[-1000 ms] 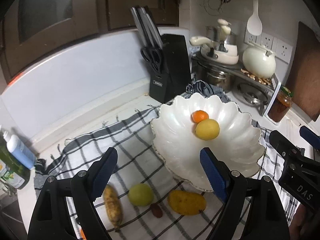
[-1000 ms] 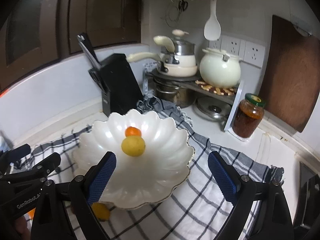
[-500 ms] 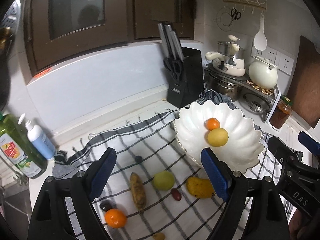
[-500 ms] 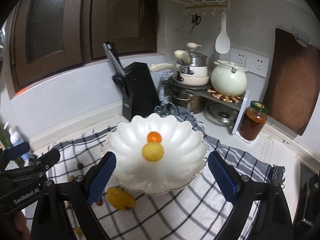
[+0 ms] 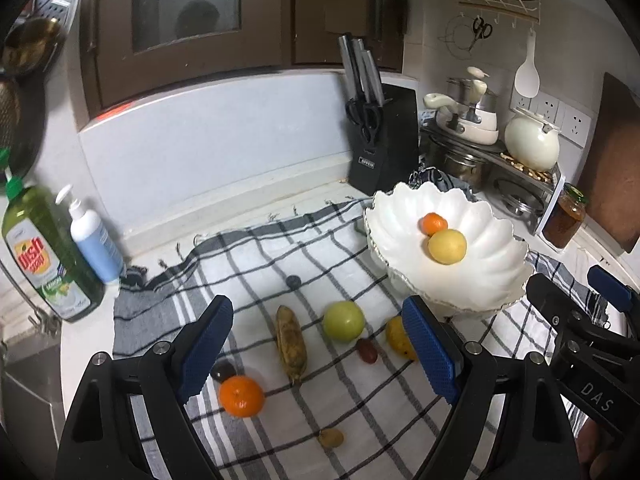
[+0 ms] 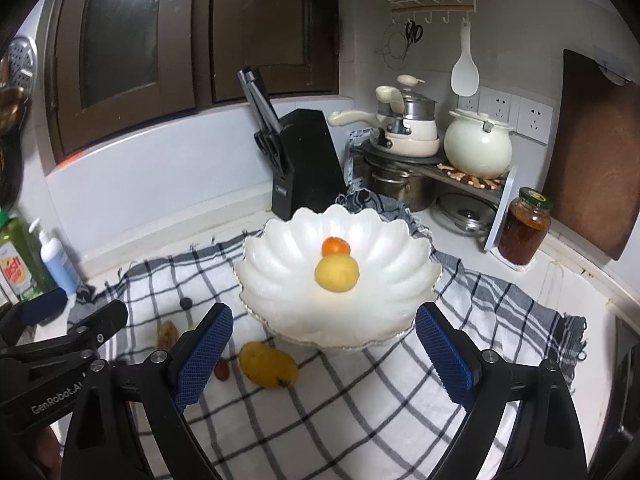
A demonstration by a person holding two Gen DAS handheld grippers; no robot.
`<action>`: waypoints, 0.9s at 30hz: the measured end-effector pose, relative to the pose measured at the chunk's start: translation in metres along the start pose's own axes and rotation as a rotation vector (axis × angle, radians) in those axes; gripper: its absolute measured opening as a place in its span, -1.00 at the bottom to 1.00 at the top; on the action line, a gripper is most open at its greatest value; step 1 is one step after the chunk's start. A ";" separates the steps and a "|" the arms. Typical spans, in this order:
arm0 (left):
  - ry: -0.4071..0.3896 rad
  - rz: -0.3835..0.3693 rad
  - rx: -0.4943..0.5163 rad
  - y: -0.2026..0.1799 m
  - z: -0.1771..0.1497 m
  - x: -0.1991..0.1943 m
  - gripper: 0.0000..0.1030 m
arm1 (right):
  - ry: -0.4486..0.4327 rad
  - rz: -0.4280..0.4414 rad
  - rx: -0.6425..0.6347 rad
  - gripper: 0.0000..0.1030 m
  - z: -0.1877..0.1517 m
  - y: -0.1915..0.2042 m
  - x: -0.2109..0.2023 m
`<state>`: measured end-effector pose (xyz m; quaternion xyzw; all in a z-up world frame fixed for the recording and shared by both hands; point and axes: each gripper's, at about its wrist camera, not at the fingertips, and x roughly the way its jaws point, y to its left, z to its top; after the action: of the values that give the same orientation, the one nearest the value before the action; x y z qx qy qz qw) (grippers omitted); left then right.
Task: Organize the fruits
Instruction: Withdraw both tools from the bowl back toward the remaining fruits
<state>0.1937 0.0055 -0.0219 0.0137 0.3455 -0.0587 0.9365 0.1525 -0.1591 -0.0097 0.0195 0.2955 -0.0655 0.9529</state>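
A white scalloped bowl (image 5: 400, 236) (image 6: 280, 264) stands on a checked cloth (image 5: 256, 264) and holds a small orange (image 5: 433, 224) (image 6: 336, 246) and a yellow round fruit (image 5: 447, 246) (image 6: 337, 274). Loose on the cloth lie a green apple (image 5: 343, 321), a browned banana (image 5: 291, 342), a yellow mango (image 5: 396, 337) (image 6: 269, 364), a red grape (image 5: 367, 350), an orange (image 5: 241, 396) and a dark plum (image 5: 222, 370). My left gripper (image 5: 318, 348) hangs open above the loose fruit with nothing between its pads. My right gripper (image 6: 326, 354) is open too, in front of the bowl.
A black knife block (image 5: 382, 140) stands behind the bowl. Pots and a cream kettle (image 5: 532, 142) fill a rack at the back right, next to a jar (image 5: 564, 216). Soap bottles (image 5: 44, 256) stand at the left by the sink edge.
Both grippers have drawn back from the bowl, which now looks smaller and farther. More loose fruit, the orange and the plum, has come into the left view. Both stay open.
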 end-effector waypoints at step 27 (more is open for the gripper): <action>0.164 -0.020 0.039 -0.002 -0.104 0.050 0.48 | 0.198 0.078 -0.038 0.55 -0.103 0.007 0.039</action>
<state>0.1638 0.0057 -0.1332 0.0333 0.4199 -0.0736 0.9039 0.1279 -0.1492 -0.1171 0.0193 0.3886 -0.0207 0.9210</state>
